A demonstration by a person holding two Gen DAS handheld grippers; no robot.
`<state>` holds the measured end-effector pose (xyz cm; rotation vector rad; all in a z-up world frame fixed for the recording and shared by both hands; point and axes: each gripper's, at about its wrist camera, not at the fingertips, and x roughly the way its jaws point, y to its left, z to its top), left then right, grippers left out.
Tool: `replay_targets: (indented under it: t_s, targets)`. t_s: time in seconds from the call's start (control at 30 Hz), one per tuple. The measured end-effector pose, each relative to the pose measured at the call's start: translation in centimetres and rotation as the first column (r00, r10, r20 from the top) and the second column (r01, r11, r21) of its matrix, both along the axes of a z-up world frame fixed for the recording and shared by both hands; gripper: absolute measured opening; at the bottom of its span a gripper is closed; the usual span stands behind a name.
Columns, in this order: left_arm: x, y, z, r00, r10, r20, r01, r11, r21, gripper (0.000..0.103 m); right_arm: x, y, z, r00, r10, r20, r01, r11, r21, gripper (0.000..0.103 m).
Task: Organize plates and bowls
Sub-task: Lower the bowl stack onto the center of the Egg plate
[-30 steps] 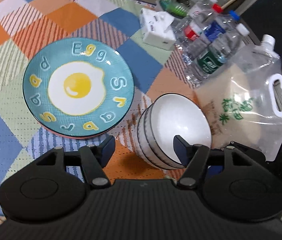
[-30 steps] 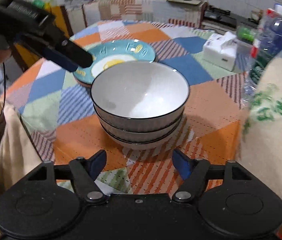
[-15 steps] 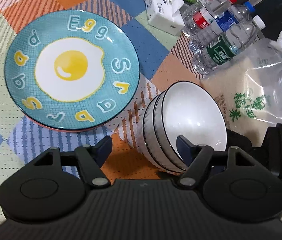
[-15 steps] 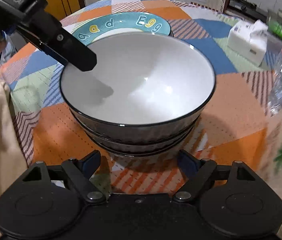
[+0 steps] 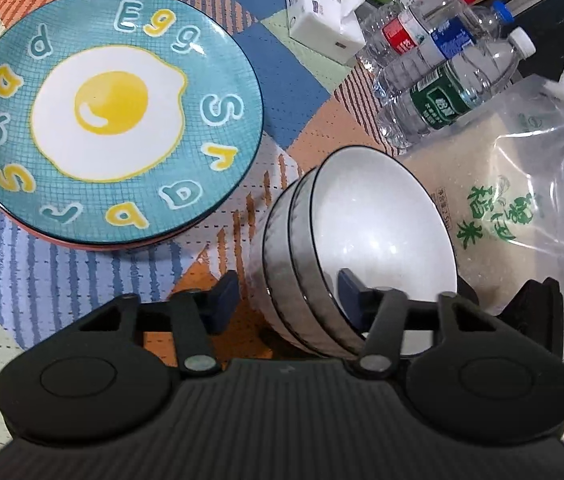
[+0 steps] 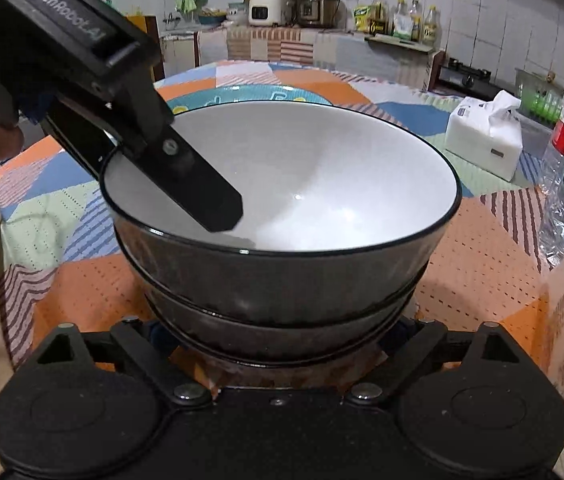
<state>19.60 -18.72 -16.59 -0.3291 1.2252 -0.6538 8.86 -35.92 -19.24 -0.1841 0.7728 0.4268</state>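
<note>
From the left wrist view, the stack of 3 bowls (image 5: 346, 248) stands on the patchwork tablecloth (image 5: 61, 280), just right of the egg plate (image 5: 111, 116), which lies on top of at least 1 more plate with a red rim. The left gripper (image 5: 288, 296) is spread, straddling the near wall of the bowl stack: 1 finger sits inside the top bowl, the other outside, neither visibly pressing yet. Plates and bowls each look gathered into their own pile, so the sorting seems largely done; what is left is perhaps moving or straightening the bowls. Beyond the bowls lie water bottles (image 5: 442, 76), a tissue box (image 5: 322, 20) and, touching or nearly touching the stack, a rice bag (image 5: 522, 184) that crowds it.

From the right wrist view, the right gripper (image 6: 277, 332) is spread wide around the base of the bowl stack, its fingertips mostly hidden beneath the bowls. The left gripper's finger dips into the top bowl. The rice bag stands close on the right of the bowls.
</note>
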Motion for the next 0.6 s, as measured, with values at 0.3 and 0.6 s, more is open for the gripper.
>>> replay_targets:
  t_s: [0.3, 0.6]
  targets:
    - [-0.4, -0.8, 0.2, 0.996, -0.059, 0.069, 0.056, 0.997, 0.045, 0.047, -0.2, 0.0, 0.3, 1.000, -0.009, -0.001, 0.009, 1.000, -0.008, 0.097]
    - [-1.1, -0.3, 1.4, 0.993, -0.094, 0.070, 0.090, 0.994, 0.058, 0.047, -1.0, 0.4, 0.8, 1.000, -0.009, 0.023, 0.010, 1.000, -0.007, 0.097]
